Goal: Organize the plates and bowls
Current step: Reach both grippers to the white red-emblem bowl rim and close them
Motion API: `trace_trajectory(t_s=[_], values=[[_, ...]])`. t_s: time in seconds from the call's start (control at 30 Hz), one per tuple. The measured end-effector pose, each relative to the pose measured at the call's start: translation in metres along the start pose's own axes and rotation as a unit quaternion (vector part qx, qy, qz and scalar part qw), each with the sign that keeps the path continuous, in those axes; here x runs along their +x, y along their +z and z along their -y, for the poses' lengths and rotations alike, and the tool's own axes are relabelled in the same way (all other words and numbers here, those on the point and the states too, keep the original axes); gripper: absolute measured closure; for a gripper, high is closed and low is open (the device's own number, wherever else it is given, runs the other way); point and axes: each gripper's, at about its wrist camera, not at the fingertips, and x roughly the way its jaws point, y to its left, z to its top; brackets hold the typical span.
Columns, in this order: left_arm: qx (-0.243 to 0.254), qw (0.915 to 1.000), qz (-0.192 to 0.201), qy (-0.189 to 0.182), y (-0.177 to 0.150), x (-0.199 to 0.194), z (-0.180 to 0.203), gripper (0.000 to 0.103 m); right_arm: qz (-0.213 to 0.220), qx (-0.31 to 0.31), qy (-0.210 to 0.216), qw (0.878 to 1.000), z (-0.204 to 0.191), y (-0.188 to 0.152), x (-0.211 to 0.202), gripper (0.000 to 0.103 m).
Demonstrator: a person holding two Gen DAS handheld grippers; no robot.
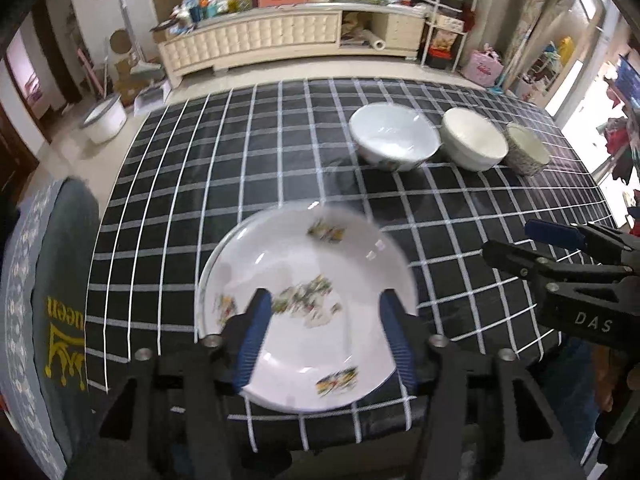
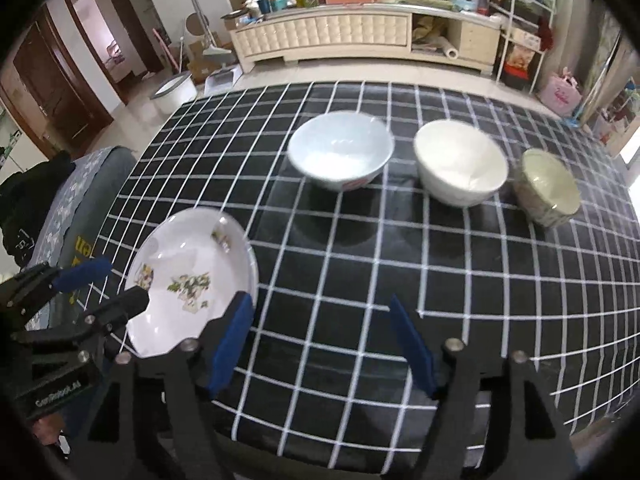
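A white flowered plate (image 1: 316, 264) lies on the black checked table near its front edge; it also shows in the right wrist view (image 2: 188, 256). My left gripper (image 1: 326, 334) is open, its fingers spread above the plate's near half; it shows in the right wrist view too (image 2: 108, 284). My right gripper (image 2: 322, 342) is open and empty over bare cloth to the plate's right; it appears in the left wrist view (image 1: 532, 244). Three bowls stand in a row farther back: a large pale blue bowl (image 2: 340, 156), a white bowl (image 2: 460, 162) and a small patterned bowl (image 2: 546, 186).
The table (image 2: 360, 264) carries a black cloth with white grid lines. A grey cushioned seat (image 1: 48, 280) stands off the table's left edge. A white bin (image 1: 104, 118) sits on the floor beyond the far left corner. A long cluttered cabinet (image 2: 340, 36) lines the back wall.
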Motion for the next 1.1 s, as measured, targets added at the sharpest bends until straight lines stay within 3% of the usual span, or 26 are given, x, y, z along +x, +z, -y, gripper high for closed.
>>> trace_trajectory(t_s=[0.17,0.57,0.83,1.1], values=[[0.025,0.9996,0.011,0.005,0.031,-0.001,0.021,0.037,0.007,0.009,-0.013,1.000,0.021,0.017,-0.005,0.020],[0.054,0.9983,0.022,0.008,0.119,0.019,0.046,0.036,0.015,0.019,-0.021,0.999,0.064,0.079,0.001,0.013],[0.072,0.9972,0.006,0.019,0.156,0.059,0.048,0.036,0.007,-0.006,-0.005,1.000,0.072,0.116,0.039,0.013],[0.059,0.9979,-0.026,0.005,0.176,0.107,0.030,0.036,0.000,-0.039,0.020,0.999,0.069,0.134,0.072,0.013]])
